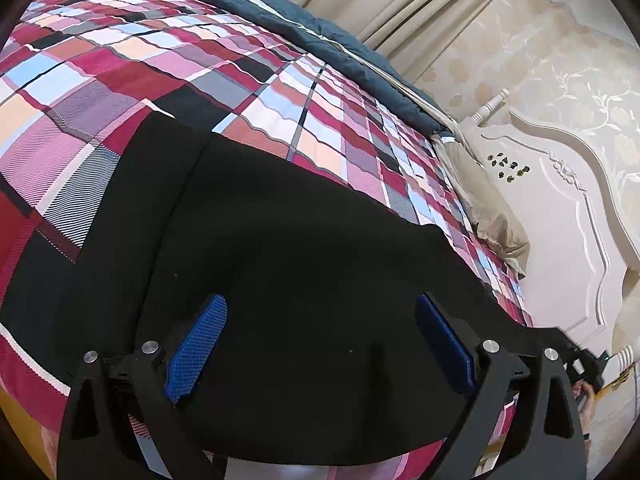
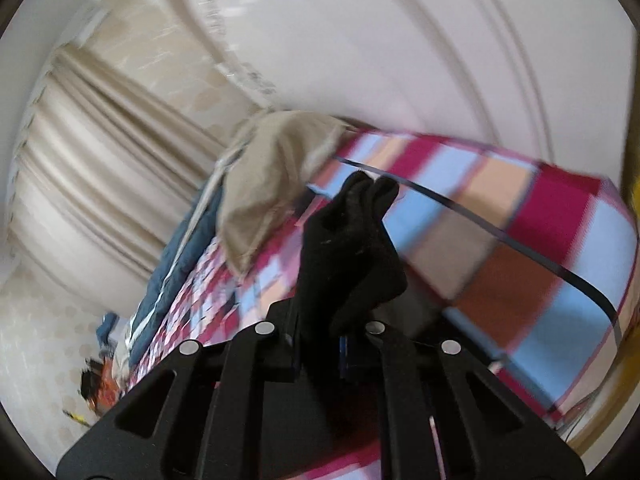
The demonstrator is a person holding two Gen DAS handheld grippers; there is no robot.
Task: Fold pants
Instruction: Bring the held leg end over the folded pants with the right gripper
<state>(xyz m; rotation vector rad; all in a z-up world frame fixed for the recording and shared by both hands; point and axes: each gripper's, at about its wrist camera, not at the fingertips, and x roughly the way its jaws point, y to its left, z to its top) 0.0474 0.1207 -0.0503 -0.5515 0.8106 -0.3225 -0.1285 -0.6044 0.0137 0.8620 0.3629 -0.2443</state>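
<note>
left tool point(image 1: 320, 344) hangs with its two blue-padded fingers point(image 1: 196, 348) spread wide, gripping nothing, just above one pair of black pants point(image 1: 280, 264). the pants lie spread flat on the bed's plaid cover point(image 1: 180, 64) ahead of and beneath this tool; they are plain, dark and matte, with one long seam line running away from the tool on its left. right tool point(image 2: 320, 344) has its fingers pinched together on a bunched fold of the same black fabric point(image 2: 352, 248), which stands up in a lump straight ahead of it. beyond both tools sit one tan pillow point(image 1: 492, 216), one blue quilt point(image 1: 304, 20), one white headboard point(image 1: 568, 216) and beige curtains point(image 2: 88, 168).
</note>
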